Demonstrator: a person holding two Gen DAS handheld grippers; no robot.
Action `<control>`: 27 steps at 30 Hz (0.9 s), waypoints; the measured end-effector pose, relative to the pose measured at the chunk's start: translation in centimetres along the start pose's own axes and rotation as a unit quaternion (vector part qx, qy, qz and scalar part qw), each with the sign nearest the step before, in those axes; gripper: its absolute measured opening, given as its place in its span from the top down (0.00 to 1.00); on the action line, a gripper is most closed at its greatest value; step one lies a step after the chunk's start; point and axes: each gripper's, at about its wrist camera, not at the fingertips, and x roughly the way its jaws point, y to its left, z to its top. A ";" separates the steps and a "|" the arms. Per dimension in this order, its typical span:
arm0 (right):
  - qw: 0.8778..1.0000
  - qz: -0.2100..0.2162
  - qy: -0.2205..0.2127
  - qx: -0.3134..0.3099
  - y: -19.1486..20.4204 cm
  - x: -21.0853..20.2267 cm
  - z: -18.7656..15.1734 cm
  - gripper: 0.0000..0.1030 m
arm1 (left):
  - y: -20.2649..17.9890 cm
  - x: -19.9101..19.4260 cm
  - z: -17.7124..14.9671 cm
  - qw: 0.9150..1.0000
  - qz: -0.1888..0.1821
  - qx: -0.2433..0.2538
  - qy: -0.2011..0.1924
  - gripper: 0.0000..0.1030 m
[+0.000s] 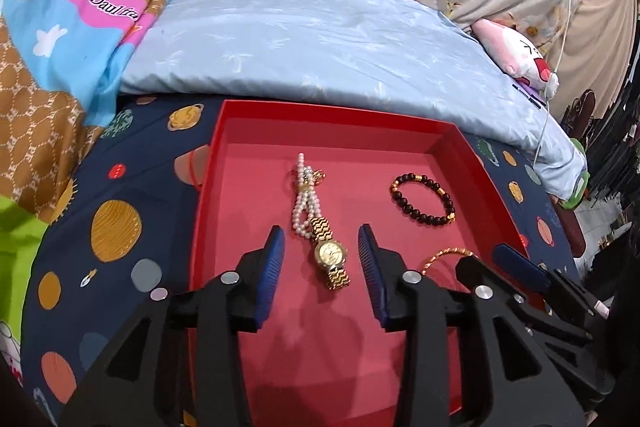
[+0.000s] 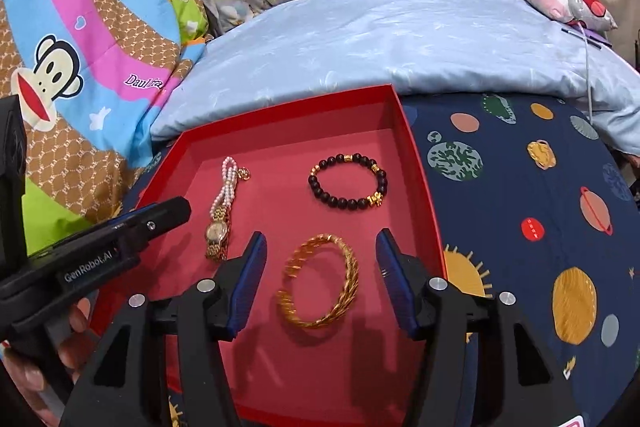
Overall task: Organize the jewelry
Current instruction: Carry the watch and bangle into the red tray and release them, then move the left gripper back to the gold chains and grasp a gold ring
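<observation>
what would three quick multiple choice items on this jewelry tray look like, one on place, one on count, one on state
1. The gold watch lies:
A. outside the red tray
B. in it, beside the pearl bracelet
C. on the pillow

2. Jewelry pieces in the tray:
A. two
B. four
C. six

3. The right tool is:
A. open around the gold chain bracelet
B. clamped on the watch
C. holding beads

Answers: 1 B, the watch touches the pearls on the tray floor. 2 B, watch, pearls, dark bead bracelet, chain. 3 A, both fingers stand clear of the chain.
</observation>
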 end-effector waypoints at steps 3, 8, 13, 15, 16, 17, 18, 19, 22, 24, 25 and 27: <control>1.000 -0.012 -0.006 0.002 0.2 -0.4 -0.6 0.45 | 0.2 0.1 -0.7 1.000 0.012 0.004 0.003 0.64; 1.000 -0.020 -0.011 0.015 0.2 -0.9 -1.1 0.46 | 0.4 0.6 -1.8 0.999 0.042 0.026 0.006 0.65; 0.999 -0.030 -0.013 0.016 0.7 -1.0 -1.5 0.46 | 0.3 0.9 -1.8 0.997 0.057 0.046 -0.004 0.65; 0.999 -0.029 -0.014 0.021 0.9 -1.1 -1.7 0.46 | 0.4 1.1 -1.7 0.997 0.061 0.051 -0.009 0.65; 0.999 -0.028 -0.014 0.023 1.0 -1.2 -1.7 0.45 | 0.5 1.3 -1.5 0.997 0.062 0.053 -0.011 0.65; 0.999 -0.027 -0.014 0.024 1.1 -1.2 -1.8 0.45 | 0.6 1.4 -1.4 0.996 0.064 0.055 -0.011 0.65; 0.999 -0.027 -0.014 0.023 1.2 -1.1 -1.8 0.45 | 0.6 1.5 -1.4 0.996 0.063 0.055 -0.011 0.65; 0.999 -0.030 -0.013 0.018 1.4 -1.0 -1.8 0.45 | 0.7 1.5 -1.2 0.997 0.062 0.054 -0.010 0.65; 1.000 -0.021 -0.008 0.020 1.5 -1.2 -1.7 0.45 | 0.8 1.3 -1.1 0.997 0.054 0.048 -0.002 0.65; 0.999 -0.003 -0.008 0.038 1.2 -1.8 -1.7 0.45 | 1.0 0.4 -1.2 0.998 0.045 0.039 -0.005 0.65; 0.999 0.001 -0.011 0.043 1.2 -2.4 -1.8 0.45 | 1.1 -0.2 -1.3 0.998 0.042 0.037 -0.008 0.65; 0.999 0.003 -0.015 0.041 1.3 -3.5 -2.2 0.46 | 0.9 -1.5 -1.7 0.999 0.037 0.037 -0.011 0.65</control>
